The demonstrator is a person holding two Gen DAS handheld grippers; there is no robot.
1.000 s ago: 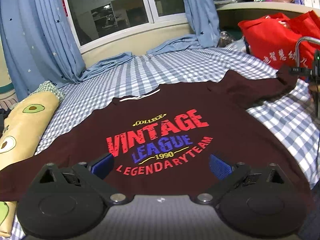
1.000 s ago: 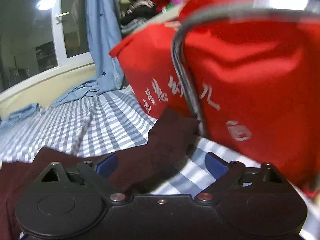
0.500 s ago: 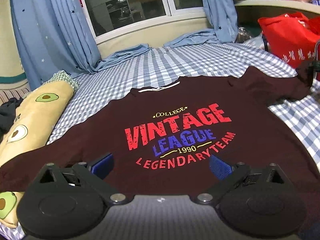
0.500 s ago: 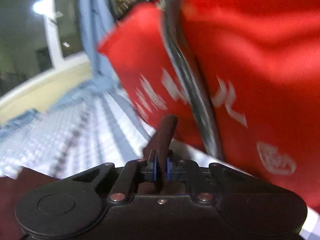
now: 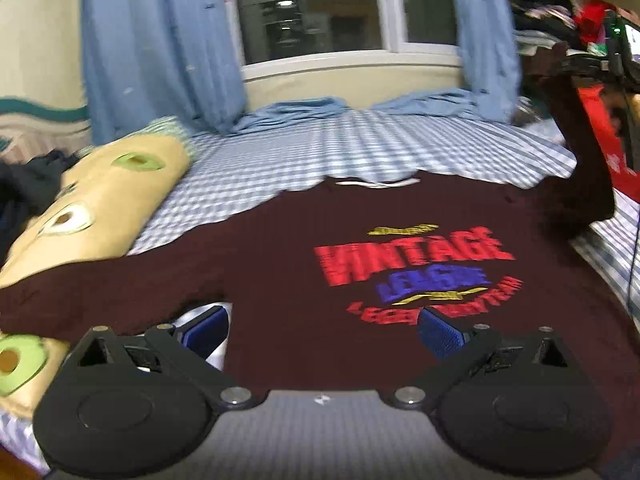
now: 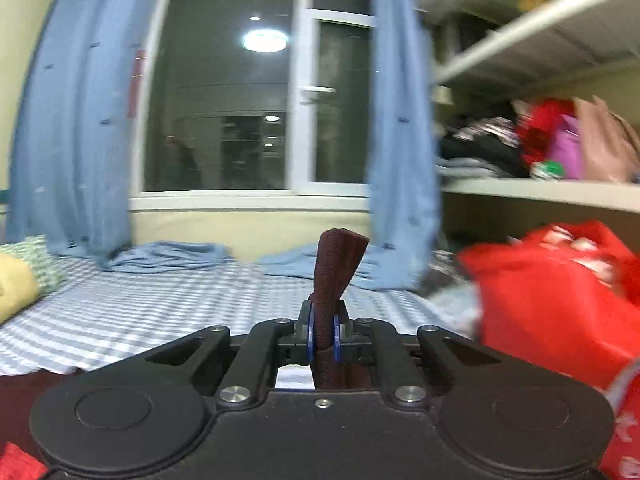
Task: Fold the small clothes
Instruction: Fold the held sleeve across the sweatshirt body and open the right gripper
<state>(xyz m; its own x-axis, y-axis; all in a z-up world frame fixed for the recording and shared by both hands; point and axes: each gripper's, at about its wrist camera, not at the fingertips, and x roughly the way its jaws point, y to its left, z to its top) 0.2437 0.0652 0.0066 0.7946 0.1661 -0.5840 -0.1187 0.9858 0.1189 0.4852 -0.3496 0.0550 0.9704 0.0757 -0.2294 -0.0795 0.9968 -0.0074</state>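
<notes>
1. Since the earlier frame, the right gripper [image 6: 323, 334] has raised the pinched sleeve [image 6: 336, 276] off the checked bed [image 5: 320, 152].
2. The left gripper [image 5: 320, 330] hovers, jaws wide, over the maroon T-shirt [image 5: 280, 272].
3. Best carried across flat, taut.

Dim indoor light; a ceiling lamp's glare reflects in the dark window [image 6: 264, 40]. Both views are motion-blurred, worst at the red bag [image 6: 560, 288] and shirt [image 5: 320, 272] print; fisheye bends edges, corners black
</notes>
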